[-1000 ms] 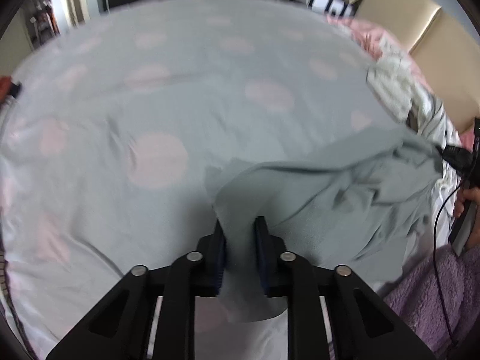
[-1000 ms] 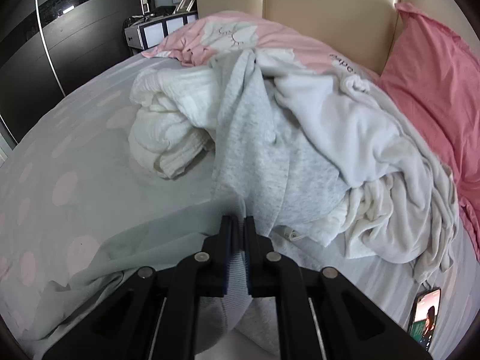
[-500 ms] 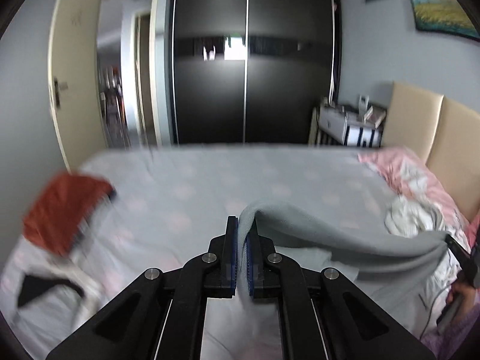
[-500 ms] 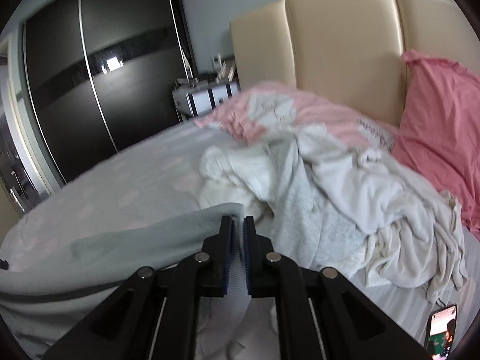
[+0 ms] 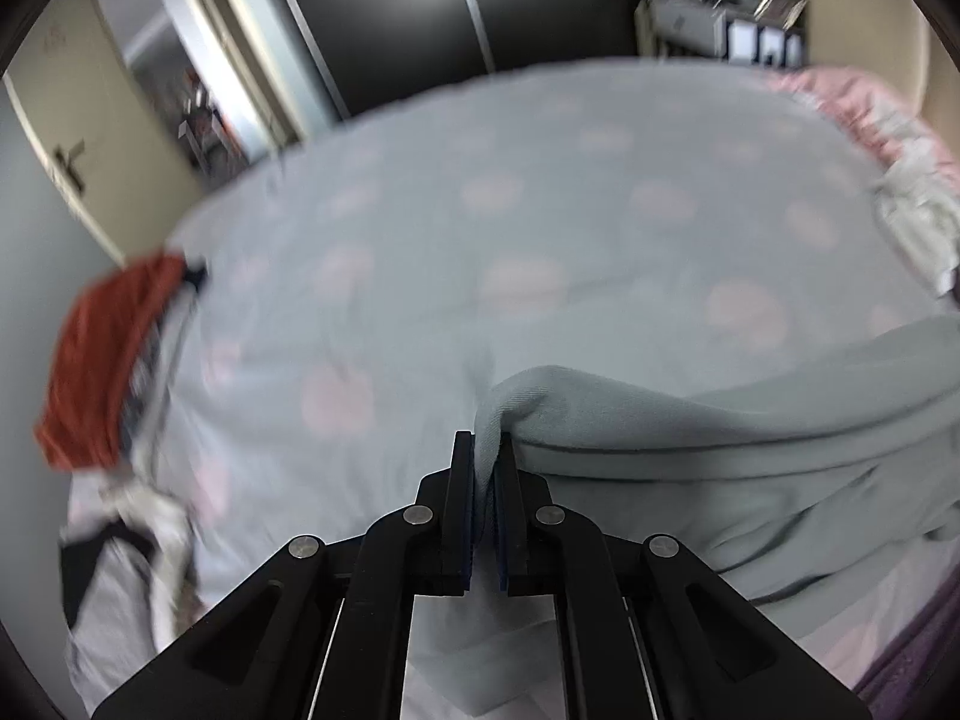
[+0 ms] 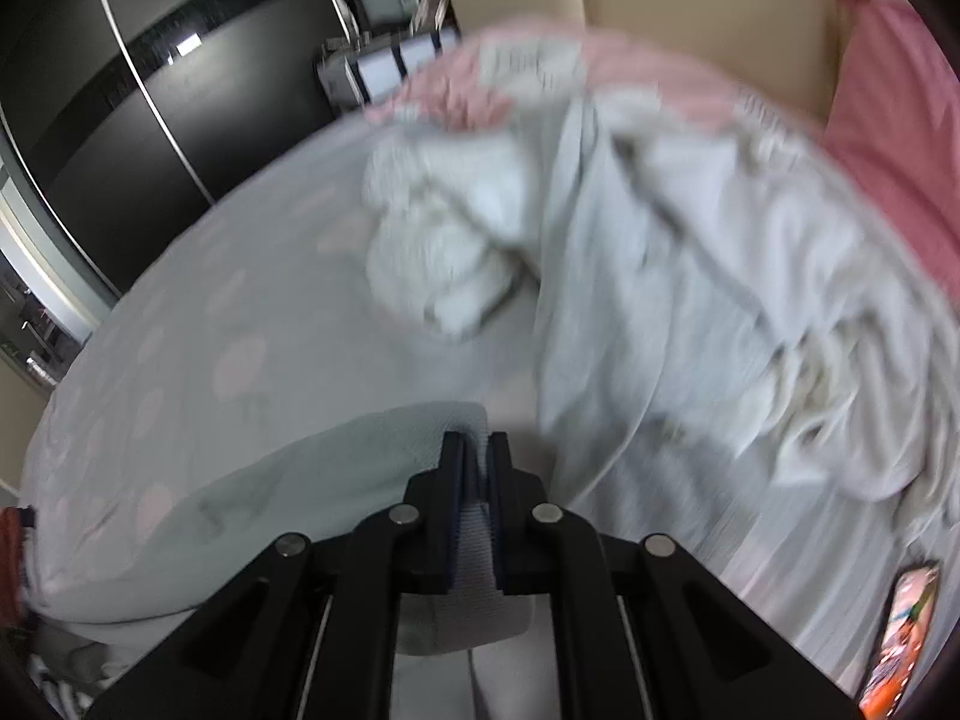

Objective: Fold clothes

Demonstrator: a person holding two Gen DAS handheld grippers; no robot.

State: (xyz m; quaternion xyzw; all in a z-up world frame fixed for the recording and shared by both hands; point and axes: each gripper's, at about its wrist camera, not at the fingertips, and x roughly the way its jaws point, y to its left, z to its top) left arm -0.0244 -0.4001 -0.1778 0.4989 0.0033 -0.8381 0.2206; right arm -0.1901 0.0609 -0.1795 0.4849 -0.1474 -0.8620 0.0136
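Garment (image 5: 750,450): pale grey-green knit, held by both tongs above the bed (image 5: 540,228), spanning between them with the lower part sagging toward the sheet.

Left tongs (image 5: 485,450): clamped on a bunched edge of the garment, cloth folded over the tips. Right tongs (image 6: 477,450): clamped on another edge (image 6: 336,468), a strip of fabric hanging down behind the jaws.

Handling, as judged:
- Soft and limp; no shape kept without support.
- Light; no strain visible at either grip.
- Not fragile; slightly stretchy, prone to creep out of a shallow pinch.

Grip points: opposite corners or shoulder seams, doubled fabric preferred. Equal tension on both sides before laying flat.

Hazards: unfolded laundry pile (image 6: 690,276) close to the right; red garment (image 5: 102,360) at the far left bed edge; phone (image 6: 900,630) on the sheet.
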